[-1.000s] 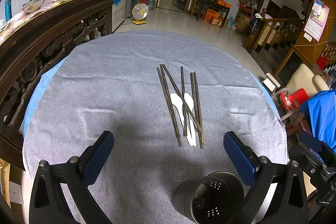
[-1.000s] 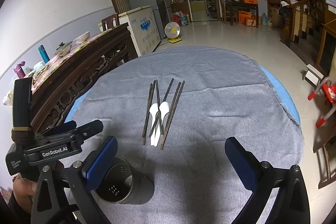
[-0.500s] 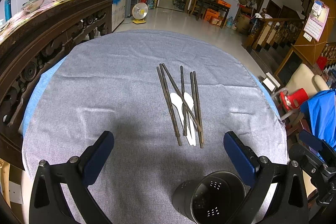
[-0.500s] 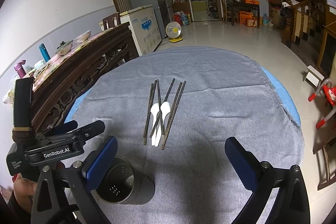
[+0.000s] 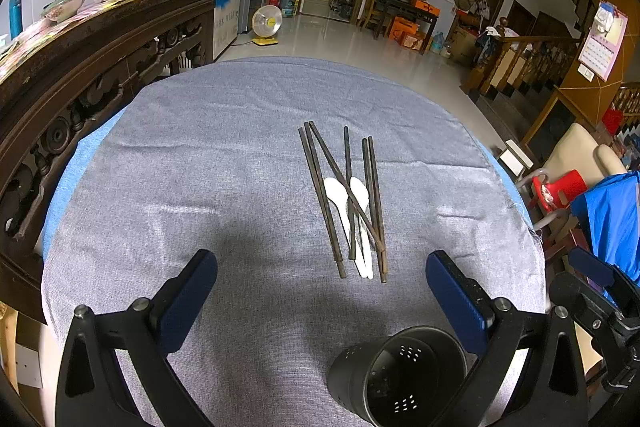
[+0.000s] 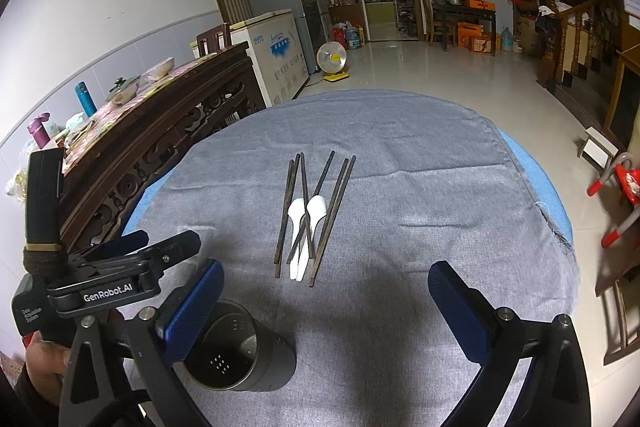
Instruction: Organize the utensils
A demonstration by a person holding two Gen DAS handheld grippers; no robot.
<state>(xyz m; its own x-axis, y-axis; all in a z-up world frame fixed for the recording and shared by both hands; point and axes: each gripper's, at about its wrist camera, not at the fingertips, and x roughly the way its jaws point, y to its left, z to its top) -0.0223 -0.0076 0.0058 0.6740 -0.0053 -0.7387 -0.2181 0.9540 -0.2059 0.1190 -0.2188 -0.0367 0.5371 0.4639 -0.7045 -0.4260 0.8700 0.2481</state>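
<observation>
Several dark chopsticks [image 5: 320, 187] lie in a loose bundle on the grey tablecloth, crossing over two white spoons [image 5: 336, 193]. They also show in the right wrist view, chopsticks [image 6: 286, 207] over spoons [image 6: 298, 213]. A black perforated utensil cup [image 5: 400, 371] stands at the near edge, seen too in the right wrist view [image 6: 240, 355]. My left gripper [image 5: 320, 303] is open and empty, short of the utensils. My right gripper [image 6: 326, 311] is open and empty, also short of them.
The round table [image 5: 200, 155] carries a grey cloth over a blue one. A carved dark wooden sideboard [image 5: 80, 75] stands close on the left. The left gripper's body [image 6: 104, 287] sits beside the cup. Chairs and a red stool [image 5: 560, 187] stand to the right.
</observation>
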